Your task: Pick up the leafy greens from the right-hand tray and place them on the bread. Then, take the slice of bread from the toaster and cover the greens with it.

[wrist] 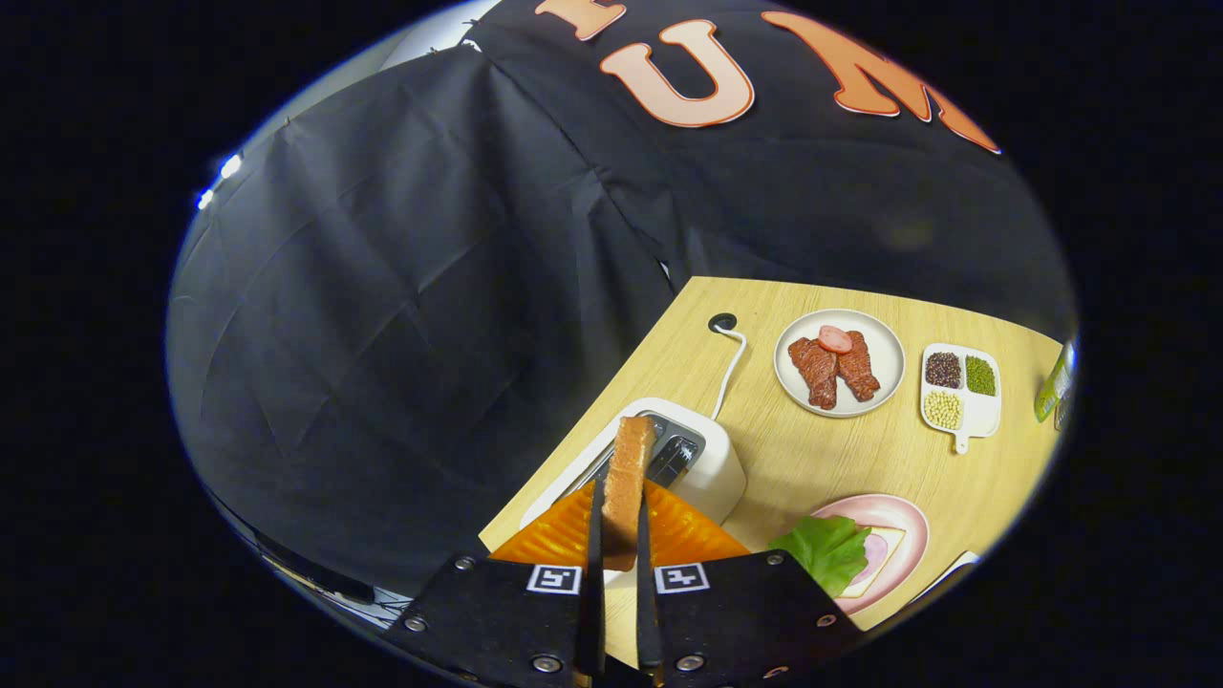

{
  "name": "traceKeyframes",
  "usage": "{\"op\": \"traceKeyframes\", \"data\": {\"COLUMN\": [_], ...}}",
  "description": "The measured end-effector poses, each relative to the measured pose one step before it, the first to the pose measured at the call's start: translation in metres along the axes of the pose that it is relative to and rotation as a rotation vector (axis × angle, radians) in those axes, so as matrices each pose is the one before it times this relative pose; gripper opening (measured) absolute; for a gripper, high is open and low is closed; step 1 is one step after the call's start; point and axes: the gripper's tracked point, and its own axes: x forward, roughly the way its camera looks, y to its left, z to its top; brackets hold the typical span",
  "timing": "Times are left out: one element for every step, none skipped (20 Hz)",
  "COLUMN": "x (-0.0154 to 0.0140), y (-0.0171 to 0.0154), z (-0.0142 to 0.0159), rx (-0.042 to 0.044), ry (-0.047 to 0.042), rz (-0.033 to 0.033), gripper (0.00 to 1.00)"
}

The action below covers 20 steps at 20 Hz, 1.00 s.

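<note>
Gripping the slice of bread (626, 487) on edge, the gripper (616, 559) has both fingers pressed flat against the slice's two broad faces, so the toast stands upright between them with its crust toward the camera. It sits above the white toaster (702, 468), whose slots lie just beyond the fingers; it looks lifted clear of the slot, though whether the lower edge is fully free is hard to tell. Holding it by the faces keeps the thin slice from twisting as it travels.

The leafy greens (826, 549) already lie on the pink plate (908, 526), spread over the bottom bread (884, 564) and what looks like a slice of ham, near the fingers on their right side. So the first half of the job appears done, and the toast is probably meant to go there next; it would need turning flat to cover the leaf.

Farther back on the wooden table (822, 459) stand a white plate of meat (839, 363) and a divided dish of beans (960, 387), well apart from the work
</note>
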Motion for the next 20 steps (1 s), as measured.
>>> {"op": "traceKeyframes", "data": {"x": [-0.00588, -0.00509, -0.00461, -0.00408, -0.00450, -0.00479, -0.00364, -0.00455, -0.00415, -0.00351, -0.00448, -0.00555, -0.00109, -0.00406, -0.00257, -0.00401, -0.00302, -0.00475, -0.00089, -0.00608], "y": [0.00286, -0.00172, -0.00542, -0.00309, -0.00103, -0.00284, -0.00347, -0.00351, -0.00176, -0.00210, -0.00145, -0.00437, -0.00352, -0.00495, -0.00424, -0.00389, -0.00495, -0.00565, -0.00433, -0.00566], "z": [0.00072, -0.00041, 0.00029, -0.00003, -0.00218, -0.00077, -0.00104, -0.00056, -0.00164, -0.00026, -0.00265, -0.00079, -0.00249, -0.00154, -0.00302, -0.00261, -0.00245, -0.00260, -0.00438, -0.00210], "rx": [0.00254, -0.00132, -0.00086, 0.00414, 0.00637, 0.00747, -0.00073, 0.00139, 0.00005, 0.00610, 0.00196, 0.00297, -0.00240, 0.00140, 0.00573, 0.00710, 0.00703, 0.00160, 0.00569, 0.00357], "ry": [-0.01126, -0.01085, -0.01070, -0.00674, -0.00325, -0.00727, -0.00550, -0.00787, -0.00714, -0.00858, -0.00456, -0.00927, -0.00777, -0.00881, -0.00588, -0.00278, -0.00561, -0.00009, -0.00447, -0.00248], "rz": [0.01865, 0.00447, 0.00268, 0.00803, 0.01019, 0.00406, 0.00150, 0.00154, 0.00474, 0.00582, 0.00713, 0.00056, -0.00039, -0.00243, 0.00102, 0.00393, 0.00106, 0.00008, -0.00255, -0.00259], "gripper": [0.14, 0.14, 0.14, 0.14, 0.14, 0.14, 0.14, 0.14, 0.14, 0.14, 0.14, 0.14, 0.14, 0.14, 0.14, 0.14, 0.14, 0.14, 0.14, 0.14]}}
